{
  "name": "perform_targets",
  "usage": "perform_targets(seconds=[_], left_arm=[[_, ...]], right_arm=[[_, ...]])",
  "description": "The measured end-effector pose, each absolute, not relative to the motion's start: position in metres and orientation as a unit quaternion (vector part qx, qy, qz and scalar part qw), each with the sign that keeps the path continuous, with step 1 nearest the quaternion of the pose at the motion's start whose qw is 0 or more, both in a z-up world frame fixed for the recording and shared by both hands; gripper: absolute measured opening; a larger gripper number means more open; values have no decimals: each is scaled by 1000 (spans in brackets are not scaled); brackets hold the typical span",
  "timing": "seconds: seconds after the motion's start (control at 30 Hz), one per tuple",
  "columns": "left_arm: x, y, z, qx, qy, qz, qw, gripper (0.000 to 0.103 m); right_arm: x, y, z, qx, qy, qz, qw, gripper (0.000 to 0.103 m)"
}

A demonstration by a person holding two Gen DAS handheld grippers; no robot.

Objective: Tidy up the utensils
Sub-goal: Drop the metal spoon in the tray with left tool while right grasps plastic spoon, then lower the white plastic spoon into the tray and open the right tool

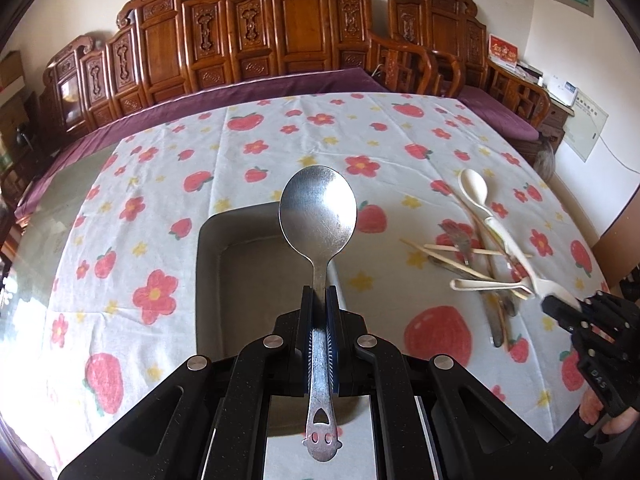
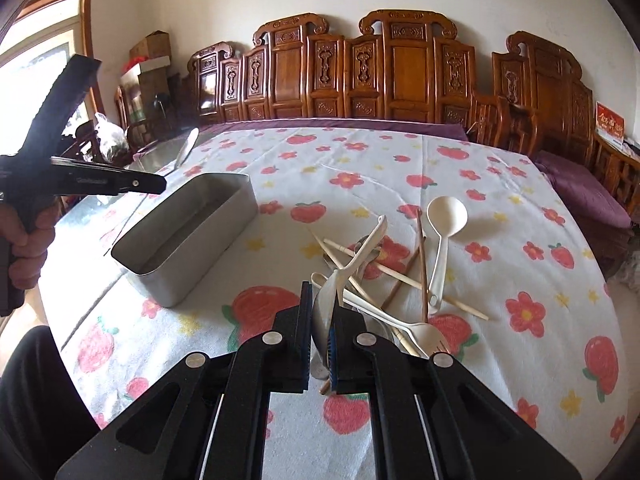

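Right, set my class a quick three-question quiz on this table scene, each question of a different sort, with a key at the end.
1. True or false: the left gripper is shut on the handle of the metal spoon.
2. Multiple choice: the metal tin on the tablecloth holds (a) chopsticks, (b) a fork, (c) no utensil that shows.
3. What is the right gripper shut on?

Key: 1 true. 2 c. 3 a cream utensil at the near end of the utensil pile.
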State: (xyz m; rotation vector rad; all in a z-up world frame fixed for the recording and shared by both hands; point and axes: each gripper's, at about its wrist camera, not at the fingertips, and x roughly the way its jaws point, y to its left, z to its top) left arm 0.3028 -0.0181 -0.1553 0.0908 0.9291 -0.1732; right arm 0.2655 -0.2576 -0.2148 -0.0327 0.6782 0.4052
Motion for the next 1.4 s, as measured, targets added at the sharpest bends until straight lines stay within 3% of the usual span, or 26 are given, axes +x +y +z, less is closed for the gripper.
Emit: perform_targets(seconds=[0.7,1.4], left_arm=[[358,2,-233,52,529,-47,845,6],[273,57,-133,30,434,-56,899,7]], right_arm=[[268,-240,-219,-35,337,213,916,8],[278,-155,-177,-48,321,258,910,8]])
